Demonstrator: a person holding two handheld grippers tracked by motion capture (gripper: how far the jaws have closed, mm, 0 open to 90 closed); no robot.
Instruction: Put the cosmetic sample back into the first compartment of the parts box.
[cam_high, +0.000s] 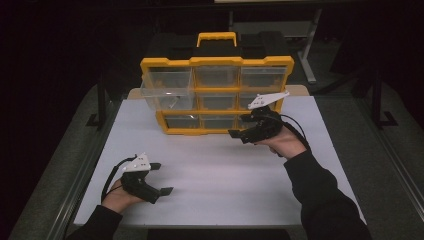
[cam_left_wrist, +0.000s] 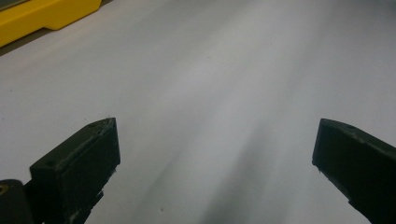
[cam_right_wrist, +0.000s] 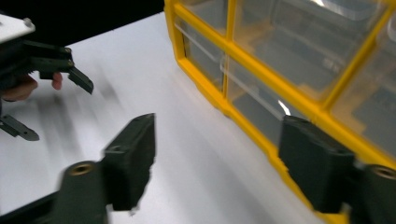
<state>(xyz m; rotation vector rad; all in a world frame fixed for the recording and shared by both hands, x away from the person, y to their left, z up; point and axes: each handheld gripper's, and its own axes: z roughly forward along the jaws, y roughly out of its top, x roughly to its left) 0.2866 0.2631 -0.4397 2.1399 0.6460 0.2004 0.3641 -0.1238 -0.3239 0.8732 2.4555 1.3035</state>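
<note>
Hovering with jaws apart at the organizer's (cam_high: 216, 95) bottom-right drawer (cam_high: 244, 121), the right tool (cam_high: 242, 128) grips nothing yet; left tool (cam_high: 161, 178) rests open near the table's (cam_high: 220, 185) front-left corner.

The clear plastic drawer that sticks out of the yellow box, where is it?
In the high view, the clear plastic drawer juts from the top-left corner of the yellow organizer box, at the white table's far side.

This looks like a lab or test workshop. A plain white worktop (cam_high: 220, 170) stands on metal legs in a dark room with grey carpet floor (cam_high: 395, 145). At 12 o'clock on it stands a yellow parts organizer (cam_high: 216, 95) with clear drawers, and another desk frame (cam_high: 307, 50) stands behind.
</note>
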